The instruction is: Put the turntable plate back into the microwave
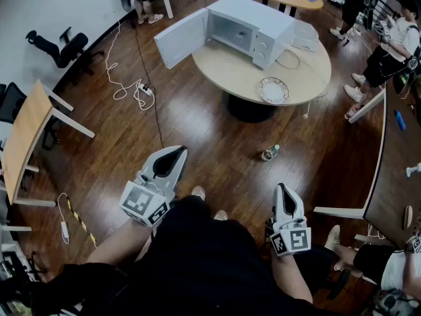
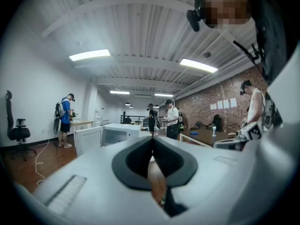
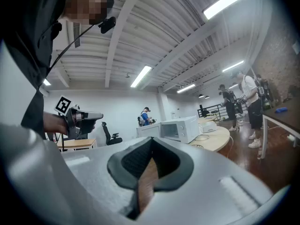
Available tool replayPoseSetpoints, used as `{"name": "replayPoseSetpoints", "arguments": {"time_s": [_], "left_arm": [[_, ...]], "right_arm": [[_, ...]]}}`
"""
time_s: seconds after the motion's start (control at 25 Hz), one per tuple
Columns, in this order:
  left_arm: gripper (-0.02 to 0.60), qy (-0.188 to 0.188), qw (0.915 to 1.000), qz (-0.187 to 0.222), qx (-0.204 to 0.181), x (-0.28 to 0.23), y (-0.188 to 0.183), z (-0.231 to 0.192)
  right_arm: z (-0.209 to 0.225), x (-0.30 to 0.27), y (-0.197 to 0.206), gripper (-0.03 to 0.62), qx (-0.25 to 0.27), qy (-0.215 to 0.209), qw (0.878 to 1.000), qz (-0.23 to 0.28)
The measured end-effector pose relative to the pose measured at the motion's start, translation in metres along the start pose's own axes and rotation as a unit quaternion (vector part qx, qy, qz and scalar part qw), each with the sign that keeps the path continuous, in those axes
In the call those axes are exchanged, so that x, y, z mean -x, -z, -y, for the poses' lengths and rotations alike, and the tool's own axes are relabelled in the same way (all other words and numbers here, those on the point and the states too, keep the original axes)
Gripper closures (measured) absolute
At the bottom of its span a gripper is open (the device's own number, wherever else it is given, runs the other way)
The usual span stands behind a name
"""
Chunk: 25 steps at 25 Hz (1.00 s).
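Held close to the body, the left tool [image 1: 177, 151] and right tool [image 1: 281, 188] are both clenched on nothing; the turntable plate [image 1: 273, 89] lies flat, face up, on the table [image 1: 223, 68] beside the open microwave [image 1: 253, 22], well apart from them; being round, it has no long axis; best to approach, pinch its near rim and keep it level.

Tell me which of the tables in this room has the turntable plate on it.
The round beige table bearing the white open-doored microwave; the patterned round plate lies near its edge. The other tables carry no microwave.
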<state>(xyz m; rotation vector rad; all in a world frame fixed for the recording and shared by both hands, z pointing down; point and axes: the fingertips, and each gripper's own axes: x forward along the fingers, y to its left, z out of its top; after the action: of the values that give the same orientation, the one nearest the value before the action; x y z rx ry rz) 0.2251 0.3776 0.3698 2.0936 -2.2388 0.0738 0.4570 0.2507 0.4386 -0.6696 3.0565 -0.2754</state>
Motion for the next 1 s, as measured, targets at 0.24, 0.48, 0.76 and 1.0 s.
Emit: {"name": "replayPoseSetpoints", "arguments": {"time_s": [0.24, 0.48, 0.76, 1.0], "left_arm": [[0.577, -0.004, 1.0000, 0.000, 0.004, -0.015, 0.002, -0.019], [0.577, 0.015, 0.9997, 0.012, 0.014, -0.056, 0.000, -0.041], [0.577, 0.038, 0.9991, 0.008, 0.017, -0.089, -0.003, -0.073], [0.577, 0.054, 0.9983, 0.004, 0.021, -0.121, -0.008, -0.106]], "right_arm": [[0.008, -0.021, -0.006, 0.594, 0.012, -0.002, 1.000, 0.000], [0.023, -0.046, -0.007, 0.594, 0.016, 0.022, 1.000, -0.006], [0.025, -0.084, -0.014, 0.594, 0.019, 0.042, 0.999, -0.002], [0.029, -0.124, -0.022, 0.594, 0.020, 0.055, 0.998, -0.003]]}}
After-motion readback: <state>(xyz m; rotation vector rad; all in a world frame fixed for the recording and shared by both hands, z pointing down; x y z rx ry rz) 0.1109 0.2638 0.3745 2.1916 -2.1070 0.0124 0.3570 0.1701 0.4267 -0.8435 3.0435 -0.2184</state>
